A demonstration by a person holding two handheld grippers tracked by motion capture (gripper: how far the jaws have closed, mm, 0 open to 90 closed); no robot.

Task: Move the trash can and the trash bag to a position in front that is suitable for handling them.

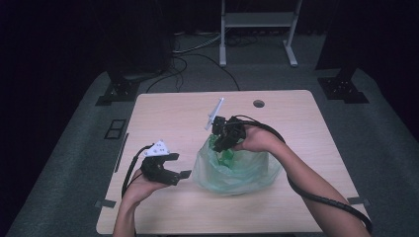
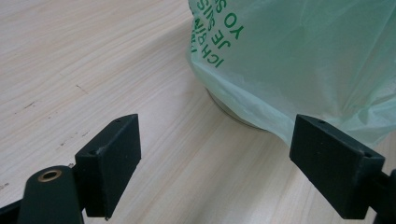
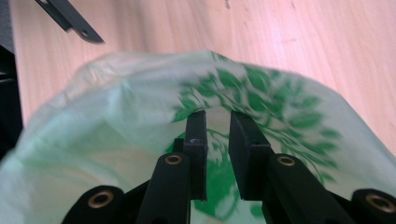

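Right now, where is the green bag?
In the high view the green bag sits on the table right of centre, under the right gripper, with the left gripper just to its left.

My high view is dim: dark room, surface (image 1: 168, 113) lit from above. My claw views are bright, shadows soft. The bag (image 3: 261, 93) is motion-blurred; near jaws sit slightly soft.

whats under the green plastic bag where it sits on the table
In the left gripper view, a curved grey edge of something round peeks out beneath the green plastic bag, resting on the table. The film covers the rest, so what it is cannot be told.
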